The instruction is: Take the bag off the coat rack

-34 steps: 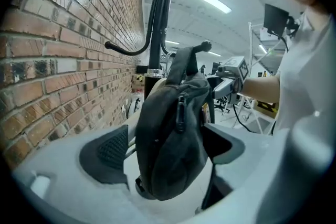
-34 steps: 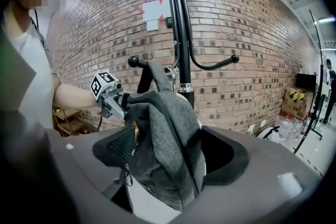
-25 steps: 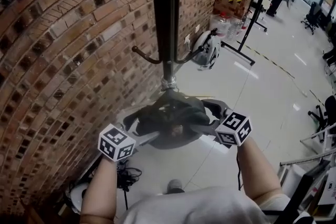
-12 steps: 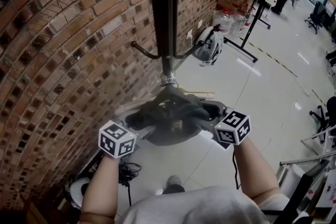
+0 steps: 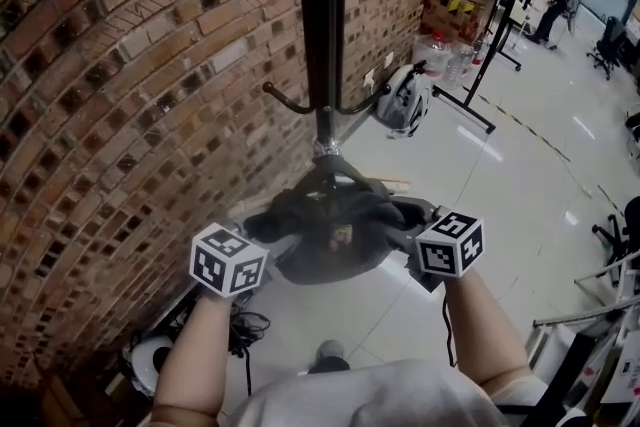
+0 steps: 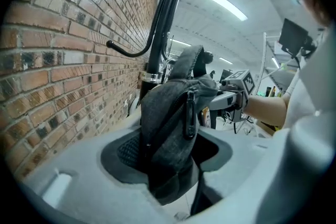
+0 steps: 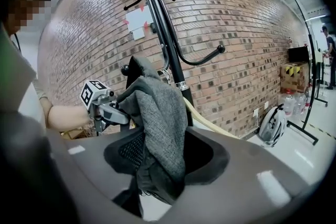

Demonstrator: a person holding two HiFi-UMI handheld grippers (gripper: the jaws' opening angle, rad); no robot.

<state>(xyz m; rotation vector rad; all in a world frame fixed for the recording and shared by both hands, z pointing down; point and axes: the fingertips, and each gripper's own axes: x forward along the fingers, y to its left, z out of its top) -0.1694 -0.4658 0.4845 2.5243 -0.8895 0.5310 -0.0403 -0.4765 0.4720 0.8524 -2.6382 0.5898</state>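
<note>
While the bag [image 5: 330, 237] hangs against the coat rack [image 5: 323, 35], the head view shows it dead ahead, its width running from the left gripper [image 5: 272, 240] to the right gripper [image 5: 402, 220], both equally near. Left gripper view: jaws, just been closing, pinch grey fabric. Right gripper view: likewise (the strap [image 7: 137, 68] rises beside the pole), so off probably means up.

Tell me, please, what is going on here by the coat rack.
A person works a gripper in each hand. The left gripper and right gripper have just been closing on opposite sides of a dark grey bag, fabric between their jaws. It hangs at the black coat rack's pole, not yet carried clear.
</note>
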